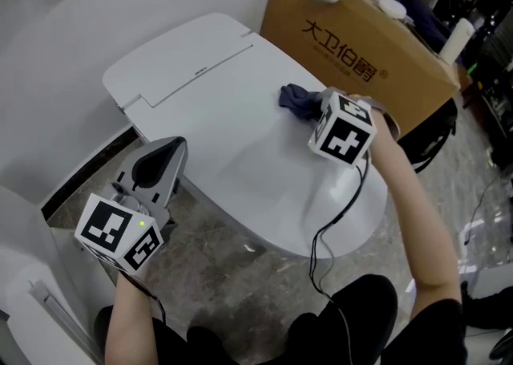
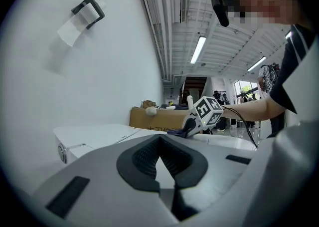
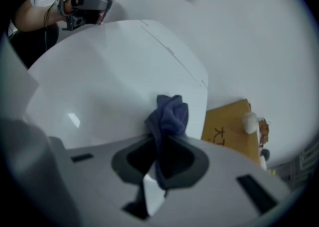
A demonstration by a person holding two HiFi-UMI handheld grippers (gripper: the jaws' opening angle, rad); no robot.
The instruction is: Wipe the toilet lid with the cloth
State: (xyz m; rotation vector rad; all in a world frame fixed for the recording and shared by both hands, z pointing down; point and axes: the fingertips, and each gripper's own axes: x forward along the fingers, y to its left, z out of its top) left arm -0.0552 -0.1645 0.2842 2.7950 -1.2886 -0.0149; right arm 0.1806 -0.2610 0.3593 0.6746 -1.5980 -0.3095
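The white toilet lid [image 1: 240, 115] lies closed, large and smooth. A dark blue cloth [image 1: 298, 99] rests bunched on its right part. My right gripper [image 1: 317, 112] is shut on the cloth, pressing it against the lid; in the right gripper view the cloth [image 3: 167, 121] is pinched between the jaws and spills forward onto the lid [image 3: 114, 71]. My left gripper [image 1: 164, 155] hovers off the lid's near left edge, shut with nothing in it. From the left gripper view the lid [image 2: 99, 133] stretches ahead, with the right gripper's marker cube [image 2: 208, 111] and cloth [image 2: 178, 131] beyond.
A brown cardboard box [image 1: 353, 42] with small items on top stands right behind the toilet. A white wall [image 1: 96, 2] runs along the left, with a paper holder [image 2: 84, 14] on it. The toilet's rear cover [image 1: 180, 50] sits behind the lid. A cable [image 1: 337, 219] hangs from the right gripper.
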